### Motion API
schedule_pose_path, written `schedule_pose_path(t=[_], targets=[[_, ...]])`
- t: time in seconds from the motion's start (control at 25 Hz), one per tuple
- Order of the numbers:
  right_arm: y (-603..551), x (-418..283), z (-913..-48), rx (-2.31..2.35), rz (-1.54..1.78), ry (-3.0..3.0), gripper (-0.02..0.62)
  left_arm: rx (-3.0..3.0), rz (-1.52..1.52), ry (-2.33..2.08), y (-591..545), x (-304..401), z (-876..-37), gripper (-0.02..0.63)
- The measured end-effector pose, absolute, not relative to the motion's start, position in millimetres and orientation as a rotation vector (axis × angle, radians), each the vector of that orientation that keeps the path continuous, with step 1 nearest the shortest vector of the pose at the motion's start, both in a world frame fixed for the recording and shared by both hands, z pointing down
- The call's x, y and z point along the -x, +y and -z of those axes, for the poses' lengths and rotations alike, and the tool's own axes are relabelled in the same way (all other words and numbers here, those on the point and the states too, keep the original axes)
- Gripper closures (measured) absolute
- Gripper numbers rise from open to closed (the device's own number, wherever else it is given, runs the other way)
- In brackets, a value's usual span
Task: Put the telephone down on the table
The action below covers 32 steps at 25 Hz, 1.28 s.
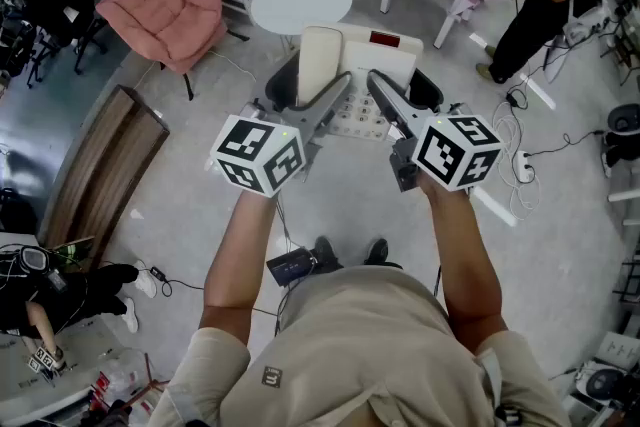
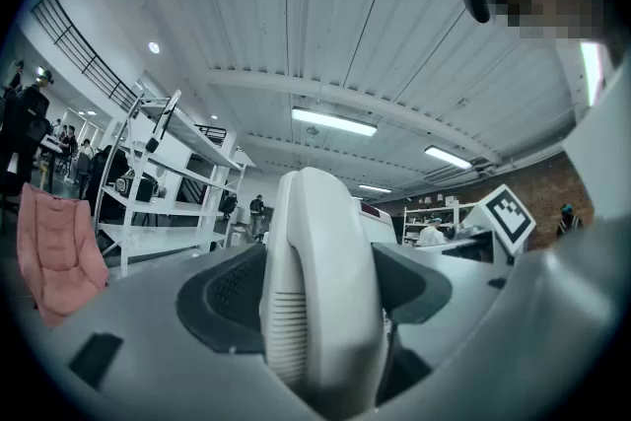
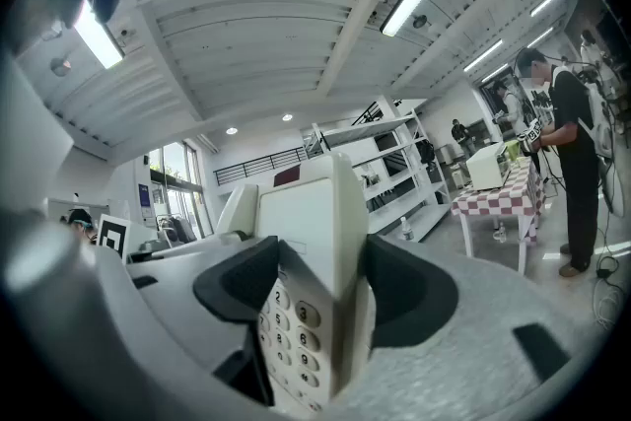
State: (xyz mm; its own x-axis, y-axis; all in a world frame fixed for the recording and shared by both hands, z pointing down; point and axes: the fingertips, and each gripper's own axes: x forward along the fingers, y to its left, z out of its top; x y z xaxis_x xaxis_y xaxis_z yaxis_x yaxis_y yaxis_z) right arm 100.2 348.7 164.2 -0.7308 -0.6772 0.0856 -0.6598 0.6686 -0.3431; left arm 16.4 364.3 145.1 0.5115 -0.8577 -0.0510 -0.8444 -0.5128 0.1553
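— Where does the telephone (image 1: 378, 65) sit against the claws?
— Between both. The left gripper (image 1: 312, 93) clamps the handset (image 1: 320, 63); the right gripper (image 1: 405, 97) clamps the telephone's keypad side. Both jaws spread wide.
— Which way does it point?
— Long axis runs straight away from the person, keypad up, display farthest. It's held in the air over the floor, short of the round table (image 1: 300, 3).

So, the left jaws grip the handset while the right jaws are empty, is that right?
Not quite: the right gripper view shows the right gripper with its jaws clamped on the telephone by its keypad; the left gripper does hold the handset.
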Motion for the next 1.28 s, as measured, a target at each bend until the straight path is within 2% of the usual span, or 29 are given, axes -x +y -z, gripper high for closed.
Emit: schedule_pose_path(t=[0.52,1.28], targets=[[353,-95,-171,1.157,0.550,2.818,0.344,-2.633,0.185,-1.462,367,-10,-153,0.282],[343,-49,-182,1.201,0.596,2.781,0.342,-2.648,0.190,-1.407,355,37,-165,0.282]])
